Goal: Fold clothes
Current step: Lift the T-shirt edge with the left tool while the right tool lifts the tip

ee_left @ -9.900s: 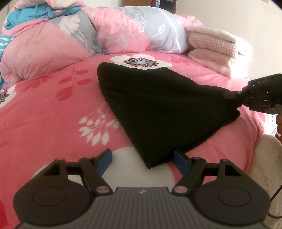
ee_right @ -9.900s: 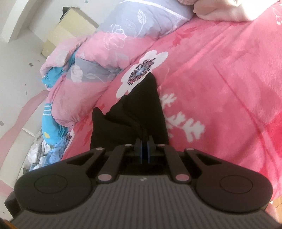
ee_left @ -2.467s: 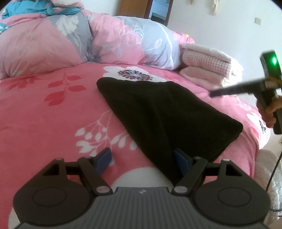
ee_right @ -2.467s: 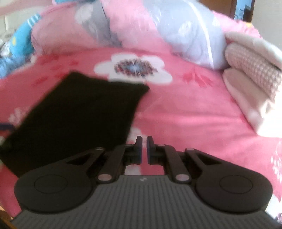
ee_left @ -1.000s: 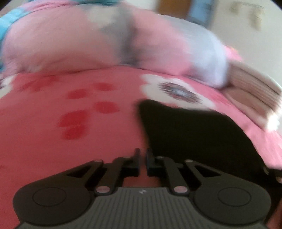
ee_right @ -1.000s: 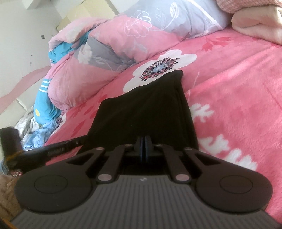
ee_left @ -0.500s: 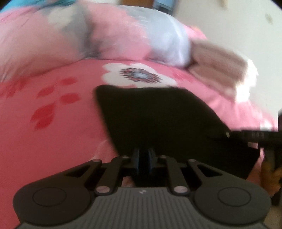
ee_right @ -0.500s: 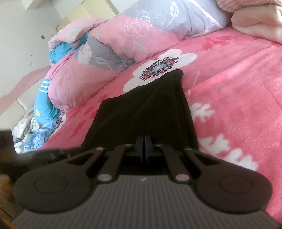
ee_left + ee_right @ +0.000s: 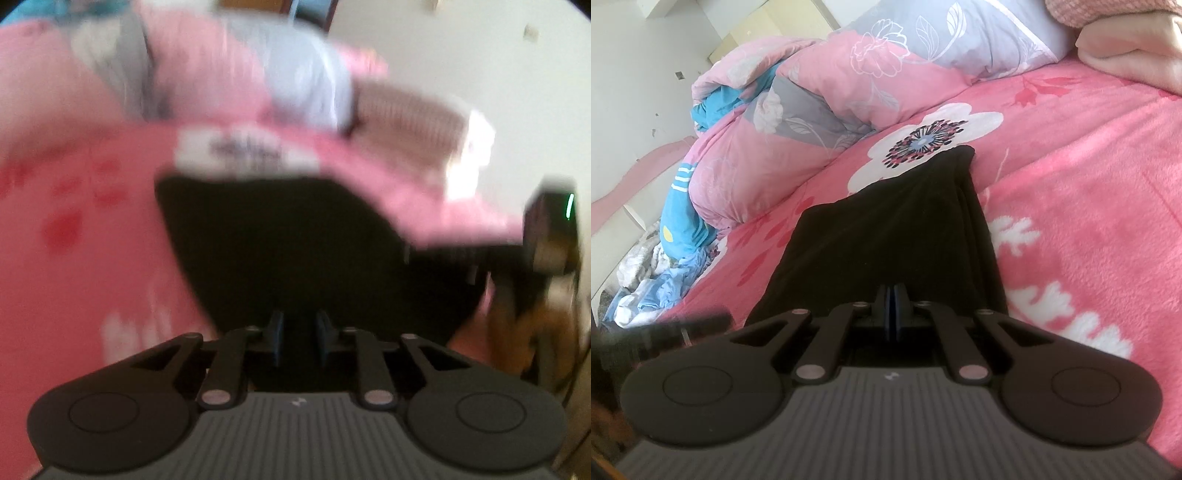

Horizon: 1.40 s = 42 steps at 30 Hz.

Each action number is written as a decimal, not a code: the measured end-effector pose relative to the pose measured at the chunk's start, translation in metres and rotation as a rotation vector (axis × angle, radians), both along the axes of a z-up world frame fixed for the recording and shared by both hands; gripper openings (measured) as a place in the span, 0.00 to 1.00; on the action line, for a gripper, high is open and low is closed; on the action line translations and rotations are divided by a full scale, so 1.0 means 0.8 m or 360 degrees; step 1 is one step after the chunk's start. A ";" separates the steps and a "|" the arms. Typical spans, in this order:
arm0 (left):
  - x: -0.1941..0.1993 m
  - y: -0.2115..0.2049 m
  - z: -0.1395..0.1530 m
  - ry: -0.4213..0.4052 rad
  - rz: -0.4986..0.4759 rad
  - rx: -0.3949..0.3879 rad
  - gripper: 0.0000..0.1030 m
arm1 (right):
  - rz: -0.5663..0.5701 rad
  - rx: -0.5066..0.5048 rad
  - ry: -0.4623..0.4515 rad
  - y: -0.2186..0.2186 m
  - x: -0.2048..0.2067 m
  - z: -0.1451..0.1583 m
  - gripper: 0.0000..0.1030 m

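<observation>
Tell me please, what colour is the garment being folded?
Plain black garment, clearest in the right wrist view.

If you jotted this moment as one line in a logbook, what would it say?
stage: folding black garment on pink bedspread | left tongs: opening, over garment's near edge | right tongs: shut on garment's edge

No legible text, labels or numbers.

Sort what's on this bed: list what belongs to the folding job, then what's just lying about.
Part of the job:
- black garment, spread on the bed
- right gripper, shut on its near edge
- left gripper, jaws opening over the garment

Just lying about:
- pink floral quilt
- grey pillow
- folded pink blankets
- blue clothes beside the bed
</observation>
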<state>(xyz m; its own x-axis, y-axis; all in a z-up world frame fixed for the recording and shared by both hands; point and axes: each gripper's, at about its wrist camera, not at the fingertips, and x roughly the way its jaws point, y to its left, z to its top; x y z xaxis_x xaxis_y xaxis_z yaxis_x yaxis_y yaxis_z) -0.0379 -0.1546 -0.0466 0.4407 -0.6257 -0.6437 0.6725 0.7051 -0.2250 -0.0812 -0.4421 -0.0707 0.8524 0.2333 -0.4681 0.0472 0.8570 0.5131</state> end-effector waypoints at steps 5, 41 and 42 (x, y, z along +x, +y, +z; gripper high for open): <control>-0.023 0.053 0.001 0.0047 0.0109 -0.0127 0.19 | 0.0003 0.0004 0.0001 0.000 0.000 0.000 0.00; -0.009 0.113 -0.040 0.0323 0.0108 -0.0642 0.15 | 0.0468 -0.0387 0.0285 0.157 0.230 0.133 0.26; -0.008 0.113 -0.041 0.0320 0.0100 -0.0652 0.14 | 0.0467 -0.0425 0.0326 0.164 0.249 0.127 0.26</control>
